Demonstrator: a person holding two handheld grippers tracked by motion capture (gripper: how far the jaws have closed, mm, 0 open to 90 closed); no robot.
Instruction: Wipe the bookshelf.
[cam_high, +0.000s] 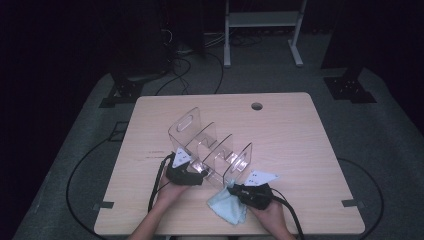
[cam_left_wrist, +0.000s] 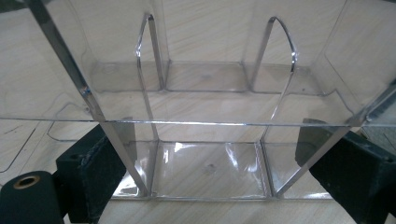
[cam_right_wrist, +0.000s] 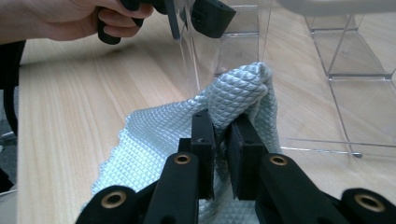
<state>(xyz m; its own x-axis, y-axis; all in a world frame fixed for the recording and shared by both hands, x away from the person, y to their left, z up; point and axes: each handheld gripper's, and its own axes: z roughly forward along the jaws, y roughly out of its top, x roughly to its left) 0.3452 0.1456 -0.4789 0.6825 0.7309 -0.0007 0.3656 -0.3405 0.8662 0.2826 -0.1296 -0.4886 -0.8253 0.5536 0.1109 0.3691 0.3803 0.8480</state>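
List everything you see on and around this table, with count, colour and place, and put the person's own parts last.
Table: one, light wood, centre, with a round hole near its far edge.
Clear organiser: one, transparent, with upright dividers, mid-table.
Cloth: one, pale blue, textured, near the table's front edge.
Frame legs: one set, white, on the floor beyond the table.
Cables: several, black, on the grey floor.
Left gripper: one, black, fingers wide around the organiser's near end.
Right gripper: one, black, shut on the cloth.
Hands: two, at the bottom.
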